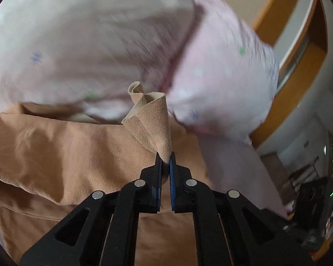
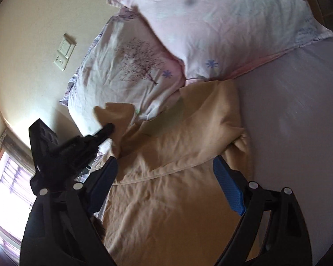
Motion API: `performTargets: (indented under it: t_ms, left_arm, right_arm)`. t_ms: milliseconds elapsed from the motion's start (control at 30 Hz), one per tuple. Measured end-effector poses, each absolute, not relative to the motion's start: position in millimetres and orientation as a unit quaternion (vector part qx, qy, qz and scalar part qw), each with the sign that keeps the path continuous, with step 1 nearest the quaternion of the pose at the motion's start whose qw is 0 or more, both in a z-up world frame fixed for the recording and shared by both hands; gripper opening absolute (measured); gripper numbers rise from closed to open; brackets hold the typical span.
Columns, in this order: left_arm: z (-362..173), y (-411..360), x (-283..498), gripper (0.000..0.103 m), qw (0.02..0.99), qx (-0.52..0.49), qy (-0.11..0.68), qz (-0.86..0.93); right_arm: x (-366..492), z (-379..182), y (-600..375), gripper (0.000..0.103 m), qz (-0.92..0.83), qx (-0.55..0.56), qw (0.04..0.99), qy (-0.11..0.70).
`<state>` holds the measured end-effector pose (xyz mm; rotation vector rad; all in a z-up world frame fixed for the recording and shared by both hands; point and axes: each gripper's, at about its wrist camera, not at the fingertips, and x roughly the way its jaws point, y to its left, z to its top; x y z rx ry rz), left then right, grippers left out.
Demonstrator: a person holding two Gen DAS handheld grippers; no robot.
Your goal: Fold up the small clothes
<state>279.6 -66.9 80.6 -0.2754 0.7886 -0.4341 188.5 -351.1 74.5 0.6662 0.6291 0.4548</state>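
A bed with a pale lilac sheet, two pillows at the far end against a cream wall. The tan garment lies rumpled below them. Left gripper fingers clamp a raised corner; right gripper fingers spread wide above the cloth.

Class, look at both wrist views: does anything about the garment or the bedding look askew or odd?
The tan garment lies rumpled on the bed sheet, with its upper edge riding against the pillows. One corner is pinched up into a cone by the left claw. The right claw hovers open.
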Motion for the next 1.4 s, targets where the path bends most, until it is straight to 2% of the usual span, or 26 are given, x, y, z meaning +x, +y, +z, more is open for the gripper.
performTargets:
  t_ms: [100, 133, 167, 233, 267, 300, 433, 567, 600, 633, 667, 700, 767, 900, 933, 1000, 1100, 1133, 1167, 1200, 1333, 1400]
  left_arm:
    - [46.6, -116.3, 279.4, 0.005, 0.860, -0.061, 0.446, -0.240]
    - [45.6, -116.4, 275.0, 0.005, 0.859, -0.054, 0.447, -0.243]
    - [49.0, -108.5, 270.4, 0.010, 0.858, -0.058, 0.443, -0.253]
    - [61.4, -80.6, 259.9, 0.032, 0.858, -0.092, 0.426, -0.272]
    - [71.1, -63.5, 253.0, 0.065, 0.864, -0.111, 0.411, -0.268]
    - [80.9, -42.9, 245.1, 0.080, 0.876, -0.129, 0.387, -0.257]
    - [101.3, 23.3, 210.9, 0.080, 0.904, -0.138, 0.349, -0.207]
    - [94.9, 76.6, 173.9, 0.080, 0.913, -0.126, 0.354, -0.157]
    - [92.1, 87.4, 166.0, 0.080, 0.914, -0.123, 0.359, -0.145]
    - [87.1, 96.2, 160.5, 0.080, 0.913, -0.121, 0.364, -0.137]
    - [84.2, 103.7, 152.7, 0.080, 0.912, -0.120, 0.368, -0.134]
    - [79.9, 108.2, 147.4, 0.080, 0.911, -0.118, 0.372, -0.130]
    - [70.9, 115.7, 138.9, 0.080, 0.910, -0.112, 0.380, -0.125]
    - [58.3, 128.2, 122.3, 0.080, 0.908, -0.113, 0.385, -0.121]
    - [56.2, 130.3, 116.8, 0.080, 0.908, -0.113, 0.384, -0.121]
    - [52.1, 132.9, 104.6, 0.080, 0.907, -0.115, 0.385, -0.128]
    - [47.7, 133.9, 91.5, 0.080, 0.899, -0.108, 0.400, -0.140]
    - [46.3, 134.4, 86.5, 0.080, 0.897, -0.106, 0.406, -0.143]
    - [45.3, 135.6, 80.7, 0.080, 0.895, -0.104, 0.409, -0.146]
    - [44.2, 137.2, 73.7, 0.080, 0.893, -0.104, 0.411, -0.150]
    - [35.7, 145.8, 48.4, 0.079, 0.880, -0.121, 0.425, -0.172]
    - [28.5, 145.3, 39.9, 0.074, 0.873, -0.124, 0.436, -0.180]
  right_arm:
    - [199.0, 64.8, -366.0, 0.087, 0.205, 0.343, 0.862, 0.314]
    - [201.8, 64.5, -368.1, 0.087, 0.204, 0.342, 0.861, 0.317]
    - [205.2, 64.7, -368.2, 0.087, 0.205, 0.338, 0.862, 0.318]
    - [211.1, 66.0, -363.5, 0.081, 0.213, 0.335, 0.860, 0.320]
    - [217.0, 65.6, -359.0, 0.077, 0.221, 0.334, 0.856, 0.326]
    - [221.6, 65.2, -352.8, 0.072, 0.227, 0.333, 0.853, 0.333]
    - [243.9, 59.1, -333.3, 0.060, 0.204, 0.312, 0.851, 0.370]
    - [253.9, 48.0, -330.2, 0.057, 0.159, 0.293, 0.858, 0.390]
    - [256.9, 45.0, -327.2, 0.051, 0.153, 0.284, 0.858, 0.399]
    - [260.8, 41.0, -323.5, 0.035, 0.153, 0.277, 0.855, 0.411]
    - [264.0, 36.8, -321.2, 0.023, 0.158, 0.271, 0.851, 0.420]
    - [267.6, 34.6, -316.2, 0.006, 0.160, 0.260, 0.850, 0.430]
    - [267.0, 42.8, -310.8, 0.005, 0.162, 0.241, 0.863, 0.413]
    - [252.3, 89.2, -320.8, 0.004, 0.149, 0.222, 0.910, 0.317]
    - [252.5, 88.9, -324.0, 0.005, 0.126, 0.215, 0.916, 0.315]
    - [262.0, 71.5, -322.4, 0.005, 0.099, 0.193, 0.905, 0.365]
    - [254.7, 46.6, -327.1, 0.020, 0.091, 0.211, 0.872, 0.433]
    - [241.6, 50.2, -332.0, 0.037, 0.101, 0.217, 0.873, 0.425]
    - [227.8, 56.4, -335.8, 0.047, 0.109, 0.216, 0.878, 0.413]
    - [210.8, 62.5, -339.3, 0.062, 0.122, 0.211, 0.883, 0.401]
    - [148.2, 51.9, -355.3, 0.064, 0.159, 0.203, 0.871, 0.418]
    - [119.7, 36.5, -368.3, 0.064, 0.172, 0.218, 0.855, 0.438]
